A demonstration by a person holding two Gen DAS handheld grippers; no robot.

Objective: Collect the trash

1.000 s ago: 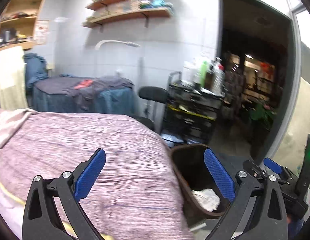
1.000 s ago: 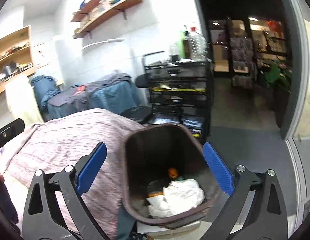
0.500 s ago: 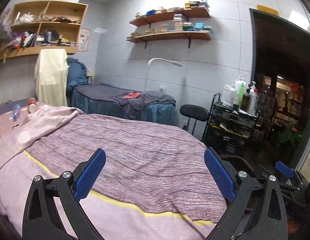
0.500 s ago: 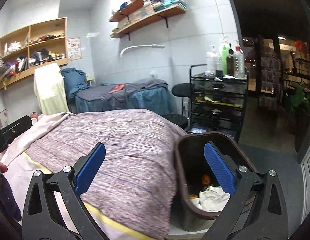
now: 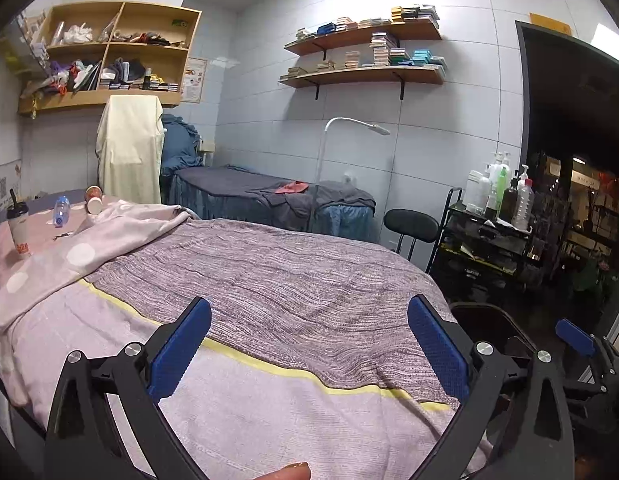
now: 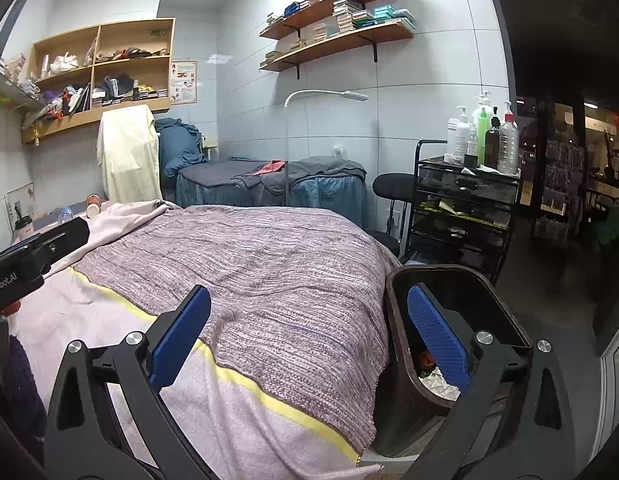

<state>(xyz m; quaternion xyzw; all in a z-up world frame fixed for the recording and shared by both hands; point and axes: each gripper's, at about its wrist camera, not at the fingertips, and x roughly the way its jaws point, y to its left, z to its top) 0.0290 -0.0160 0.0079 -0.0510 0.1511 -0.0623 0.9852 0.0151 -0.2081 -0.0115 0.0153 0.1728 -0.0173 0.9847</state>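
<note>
Both grippers hover over the foot end of a bed [image 5: 293, 280] covered in a mauve woven blanket [image 6: 269, 264] with a yellow stripe across it; the left gripper [image 5: 309, 344] has its blue fingers [image 5: 177, 352] spread wide apart with nothing between them, and the right gripper [image 6: 309, 340] stands the same way, fingers [image 6: 177, 332] wide apart and empty.

The brown trash bin [image 6: 401, 360] stands on the floor just beside the bed's right edge, touching or nearly touching the hanging blanket; in the right wrist view its rim sits behind the right-hand finger, and crumpled white paper [image 6: 437, 382] and something orange show inside it; in the left wrist view only its dark rim [image 5: 481, 312] shows past the blanket's corner.

The remaining trash lies well apart from both grippers, at the far head end of the bed: a lidded drink cup [image 5: 19, 228] standing upright, a clear plastic bottle [image 5: 61, 210] lying on its side, and a paper cup [image 5: 94, 200] tipped over just beside a pale dotted blanket [image 5: 89, 252].

A black trolley [image 6: 465, 208] carrying pump bottles stands beyond the bin; a second bed [image 5: 269, 200] lies against the tiled wall; a fingertip [image 5: 289, 472] shows at the bottom edge of the left wrist view.
</note>
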